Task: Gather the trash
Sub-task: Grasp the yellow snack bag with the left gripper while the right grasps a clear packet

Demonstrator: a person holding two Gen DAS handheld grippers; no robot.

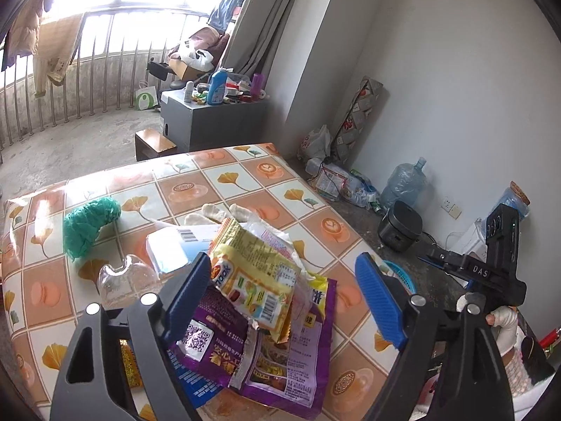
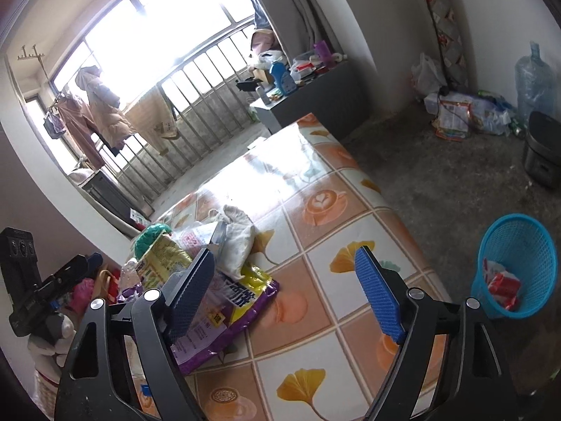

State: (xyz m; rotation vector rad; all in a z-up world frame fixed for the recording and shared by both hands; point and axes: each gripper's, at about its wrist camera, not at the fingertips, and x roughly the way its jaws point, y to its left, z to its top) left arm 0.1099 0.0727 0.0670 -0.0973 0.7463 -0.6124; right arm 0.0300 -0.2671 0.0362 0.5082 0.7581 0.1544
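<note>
The left gripper (image 1: 285, 296) is spread wide above a heap of trash on the table (image 1: 245, 179), with nothing between its 2 blue pads. Directly between and below the pads lies a yellow snack wrapper (image 1: 257, 273), resting on top of a purple foil bag (image 1: 280, 358); the left pad overlaps the wrapper's edge in the view, and contact cannot be confirmed. Behind the wrapper sit a light blue box with a barcode (image 1: 175, 245), a crumpled clear plastic piece (image 1: 122, 279) and a green mesh bundle (image 1: 89, 226), the bundle lying apart from the heap toward the table's far left. A white cloth glove (image 1: 217, 212) lies at the far side of the heap. The right gripper (image 2: 285, 298) is also spread wide and holds nothing; it hangs over the patterned tabletop just beside the heap, with its left pad over the purple foil bag's edge. A blue mesh wastebasket (image 2: 522, 242) stands on the floor beside the table, on the right, and red-and-white wrappers (image 2: 499, 282) lie inside it.
</note>
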